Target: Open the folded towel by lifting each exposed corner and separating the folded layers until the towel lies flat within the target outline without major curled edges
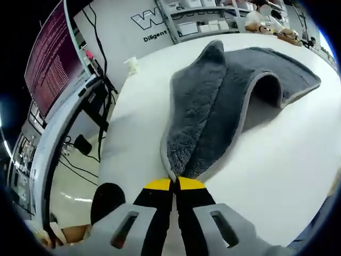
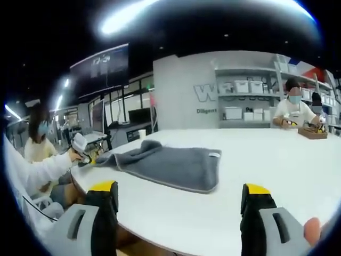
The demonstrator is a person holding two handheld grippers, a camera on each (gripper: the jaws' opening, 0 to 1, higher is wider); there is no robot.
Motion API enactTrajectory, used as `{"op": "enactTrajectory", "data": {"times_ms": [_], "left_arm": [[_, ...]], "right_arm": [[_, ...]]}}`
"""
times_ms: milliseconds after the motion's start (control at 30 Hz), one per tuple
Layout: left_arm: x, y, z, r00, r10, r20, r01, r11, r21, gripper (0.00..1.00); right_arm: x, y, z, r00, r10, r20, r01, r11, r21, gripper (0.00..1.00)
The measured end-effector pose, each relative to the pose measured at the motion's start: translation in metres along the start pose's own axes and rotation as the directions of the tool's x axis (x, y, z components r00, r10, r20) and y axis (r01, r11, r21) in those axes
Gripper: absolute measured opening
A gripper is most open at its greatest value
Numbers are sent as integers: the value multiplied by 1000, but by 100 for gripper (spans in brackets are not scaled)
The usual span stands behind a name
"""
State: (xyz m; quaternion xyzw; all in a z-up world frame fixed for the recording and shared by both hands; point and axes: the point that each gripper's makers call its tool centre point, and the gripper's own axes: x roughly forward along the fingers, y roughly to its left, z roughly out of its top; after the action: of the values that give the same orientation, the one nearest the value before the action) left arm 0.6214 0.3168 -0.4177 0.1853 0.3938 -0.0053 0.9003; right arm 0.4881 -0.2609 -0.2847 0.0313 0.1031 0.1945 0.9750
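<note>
Grey plush fills my left jaws: I have the towel [image 1: 234, 90] pinched at one corner, yellow tips clenched together on the edge, and the cloth rises from the white table [image 1: 287, 160] toward my left gripper [image 1: 175, 184] in a steep ridge. Beyond that ridge a fold arches up off the surface like a small tunnel, so the layers are only partly parted.

From my right gripper view the same towel [image 2: 170, 162] lies across the near-left part of the table [image 2: 277, 154], mostly low and flat on its right side, bunched and lifted at its left end, where my left gripper [image 2: 84, 154] holds it. A small pale label sits at its far right corner. My right gripper [image 2: 178, 200] hangs released, jaws wide apart, well short of the cloth with bare tabletop between.

I judge this as mid-unfolding: one corner raised, the top layer not yet peeled over. Next I should carry the held corner outward and away from the arch, keeping it low so the edge doesn't curl, while my right jaws come in to pin or take the opposite corner. I cannot make out any target outline on the table.
</note>
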Motion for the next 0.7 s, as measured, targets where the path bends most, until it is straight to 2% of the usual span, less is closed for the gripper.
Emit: {"op": "enactTrajectory", "data": {"times_ms": [300,567,700], "left_arm": [[-3,11,-9,1000,-3,-7,3,999,-33,2],[-6,15,-20,1000,12,-23,-13,1000,-27,2],[-10,19,-26,1000,2,-15,-3,998,-65,2]], "right_arm": [[1,-1,-1,1000,3,-3,-3,1000,2,96],[1,0,-1,1000,3,-3,-3,1000,0,96],[2,-1,-2,1000,1,-5,-1,1000,6,96]]}}
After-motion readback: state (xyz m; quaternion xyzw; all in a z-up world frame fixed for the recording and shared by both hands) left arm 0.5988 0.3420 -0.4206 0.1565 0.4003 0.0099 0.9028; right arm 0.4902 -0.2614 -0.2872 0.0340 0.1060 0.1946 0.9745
